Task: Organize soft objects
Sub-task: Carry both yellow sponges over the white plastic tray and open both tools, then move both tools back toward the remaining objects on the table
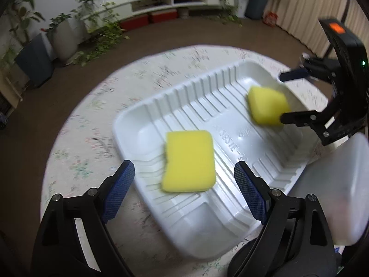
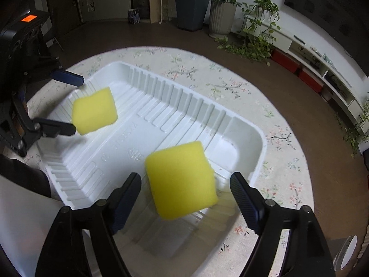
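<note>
The left gripper stands wide, and its blue pads are clear of the sponge between them; nothing is held. The right gripper is wide too, its fingers on either side of the second sponge without pressing it. I judge that both are let go here because the white tray is the place to collect the soft things, so each hand releases over it. In the left view the near sponge seems to lie flat on the ribbed floor of the tray, towards its near left part. The second sponge is at the far right side of the tray in that view, and it looks tilted and blurred, so I cannot tell if it already rests on the floor or is a little above it. The tray sits on a round table with a flowered cloth. Some things are hard to read: the raised letters on the tray floor are not legible, and both pictures are softened by blur. At the right edge of the left view a pale shape is cut off; I cannot say what it is. Plants and low shelves stand far behind, on the brown floor.
</note>
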`<action>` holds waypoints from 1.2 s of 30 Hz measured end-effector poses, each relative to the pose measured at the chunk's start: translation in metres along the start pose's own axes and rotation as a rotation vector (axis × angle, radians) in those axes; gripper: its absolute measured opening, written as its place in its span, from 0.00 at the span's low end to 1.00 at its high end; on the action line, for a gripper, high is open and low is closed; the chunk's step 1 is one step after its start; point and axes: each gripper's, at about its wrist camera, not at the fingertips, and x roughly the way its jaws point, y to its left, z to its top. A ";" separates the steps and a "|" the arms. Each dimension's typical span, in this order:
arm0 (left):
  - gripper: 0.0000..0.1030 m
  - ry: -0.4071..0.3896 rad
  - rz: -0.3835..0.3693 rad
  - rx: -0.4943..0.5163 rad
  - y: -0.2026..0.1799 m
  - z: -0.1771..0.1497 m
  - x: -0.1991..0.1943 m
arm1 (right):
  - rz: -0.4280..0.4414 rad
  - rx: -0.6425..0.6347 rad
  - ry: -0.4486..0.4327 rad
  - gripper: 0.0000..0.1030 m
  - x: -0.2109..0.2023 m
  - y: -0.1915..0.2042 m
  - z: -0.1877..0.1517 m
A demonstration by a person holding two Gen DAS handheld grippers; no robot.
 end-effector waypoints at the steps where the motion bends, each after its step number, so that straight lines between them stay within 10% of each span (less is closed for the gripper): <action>1: 0.86 -0.025 0.004 -0.017 0.007 0.002 -0.007 | -0.001 0.007 -0.014 0.81 -0.006 -0.002 -0.002; 14: 0.91 -0.345 0.004 -0.172 -0.018 -0.127 -0.164 | 0.005 0.279 -0.306 0.95 -0.164 -0.043 -0.102; 23: 0.92 -0.287 -0.038 -0.180 -0.129 -0.248 -0.172 | 0.017 0.325 -0.314 0.97 -0.205 0.055 -0.220; 36: 0.93 -0.240 0.011 -0.287 -0.182 -0.301 -0.158 | 0.023 0.474 -0.184 0.97 -0.188 0.157 -0.294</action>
